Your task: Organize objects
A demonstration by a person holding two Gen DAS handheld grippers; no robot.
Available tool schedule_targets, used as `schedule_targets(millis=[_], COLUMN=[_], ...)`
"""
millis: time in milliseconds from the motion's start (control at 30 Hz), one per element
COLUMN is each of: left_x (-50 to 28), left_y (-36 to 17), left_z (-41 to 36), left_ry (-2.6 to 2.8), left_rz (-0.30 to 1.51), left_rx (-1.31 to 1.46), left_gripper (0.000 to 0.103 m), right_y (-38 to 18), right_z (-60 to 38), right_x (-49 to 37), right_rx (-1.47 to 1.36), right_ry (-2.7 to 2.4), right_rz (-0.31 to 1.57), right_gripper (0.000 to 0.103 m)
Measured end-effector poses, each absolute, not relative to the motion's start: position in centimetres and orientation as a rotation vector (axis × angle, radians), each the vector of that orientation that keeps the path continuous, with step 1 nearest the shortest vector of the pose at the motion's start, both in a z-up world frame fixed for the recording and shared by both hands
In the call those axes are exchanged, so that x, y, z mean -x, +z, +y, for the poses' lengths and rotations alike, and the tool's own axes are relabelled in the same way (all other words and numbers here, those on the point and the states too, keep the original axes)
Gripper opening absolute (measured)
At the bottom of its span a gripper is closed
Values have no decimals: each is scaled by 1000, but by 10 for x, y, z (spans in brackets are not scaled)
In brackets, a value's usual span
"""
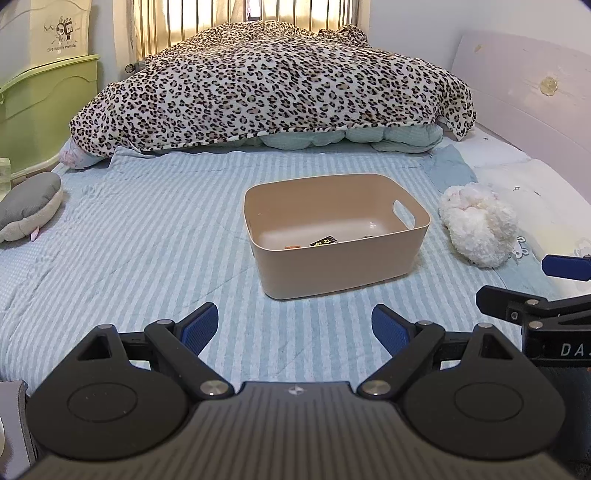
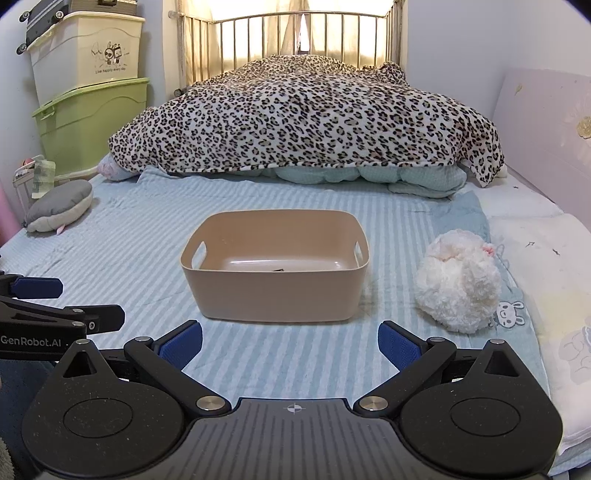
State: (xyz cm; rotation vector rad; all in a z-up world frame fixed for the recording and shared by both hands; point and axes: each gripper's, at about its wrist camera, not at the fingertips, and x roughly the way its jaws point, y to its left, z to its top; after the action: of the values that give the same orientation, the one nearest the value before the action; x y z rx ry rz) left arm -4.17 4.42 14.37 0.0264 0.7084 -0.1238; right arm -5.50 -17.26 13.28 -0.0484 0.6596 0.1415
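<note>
A tan plastic bin (image 1: 340, 266) (image 2: 275, 291) with handle cut-outs stands on the blue striped bed sheet (image 1: 147, 251). Small items lie on its floor, among them a dark starred one (image 1: 324, 240). A white fluffy plush toy (image 1: 478, 223) (image 2: 458, 282) lies to the right of the bin. A grey plush (image 1: 29, 205) (image 2: 61, 205) lies at the far left. My left gripper (image 1: 294, 326) is open and empty, short of the bin. My right gripper (image 2: 290, 341) is open and empty, also short of the bin. Each gripper shows at the edge of the other's view.
A leopard-print blanket (image 1: 273, 88) (image 2: 306, 114) is heaped over teal bedding at the back. Green and cream storage boxes (image 2: 88, 85) stack at the left wall. A pink headboard (image 2: 546, 129) runs along the right. A metal rail (image 2: 295, 33) stands behind the bed.
</note>
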Motion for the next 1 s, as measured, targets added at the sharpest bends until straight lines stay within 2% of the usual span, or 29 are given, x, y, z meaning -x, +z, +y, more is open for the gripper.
schedule_targets(millis=[1000], left_x=[41], left_y=[137], left_z=[42], left_ry=[-166], left_rz=[748], left_rx=[-28], left_gripper=[91], right_y=[123], right_z=[-177], right_x=[49], right_rx=[45], right_ry=[117], right_rz=[714], right_gripper=[103])
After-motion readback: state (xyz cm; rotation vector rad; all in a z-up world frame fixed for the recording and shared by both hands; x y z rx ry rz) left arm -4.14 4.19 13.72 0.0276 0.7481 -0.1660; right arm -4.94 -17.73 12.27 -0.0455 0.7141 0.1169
